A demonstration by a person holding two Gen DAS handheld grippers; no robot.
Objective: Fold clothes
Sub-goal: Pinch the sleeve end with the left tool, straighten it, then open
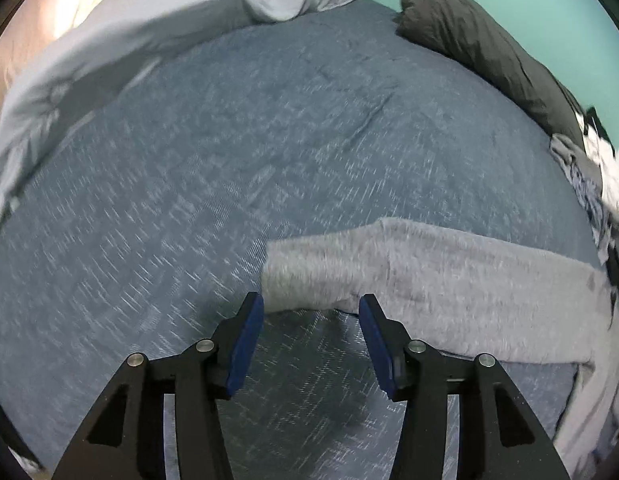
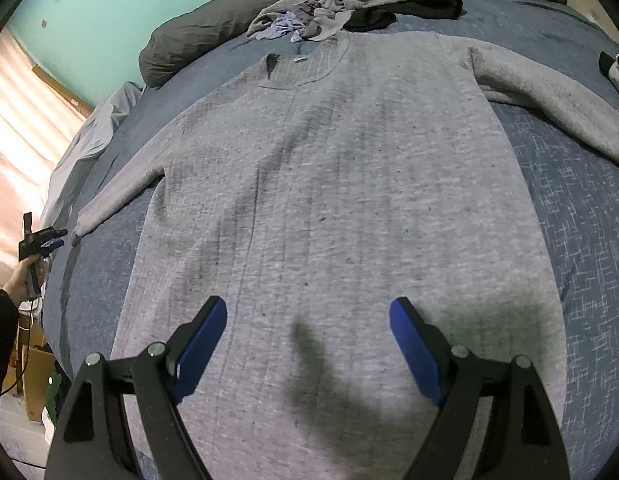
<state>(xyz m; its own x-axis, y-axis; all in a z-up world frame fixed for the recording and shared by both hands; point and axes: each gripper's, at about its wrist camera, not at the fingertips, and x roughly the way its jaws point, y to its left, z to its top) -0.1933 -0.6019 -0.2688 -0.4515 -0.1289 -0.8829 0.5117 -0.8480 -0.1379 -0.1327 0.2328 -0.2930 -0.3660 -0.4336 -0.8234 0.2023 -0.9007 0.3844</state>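
Fig. — Grey sweater (image 2: 329,208) spread flat, front up, on blue bedspread (image 2: 581,216); sleeve fold is prob. the step in hand.

L gripper (image 1: 311,308) has jaws part-open, nothing between them; sleeve cuff (image 1: 305,276) lies just beyond the tips at 12 o'clock in L wrist view, not pinched. R gripper (image 2: 309,316) hangs over the lower body of the sweater w/ jaws wide, empty. In R wrist view the neckline is at 11 o'clock, the other sleeve (image 2: 557,100) runs off at 2 o'clock, and a pile of unfolded clothes (image 2: 329,12) sits at 12 o'clock, touching the collar. To do it well: lower the L tips over the cuff edge, take both cloth layers, close fully before lifting; carry the sleeve across the chest, keeping it flat. R gripper could pin the body so it does not drag. Blur in L view makes the cuff's exact edge uncertain.
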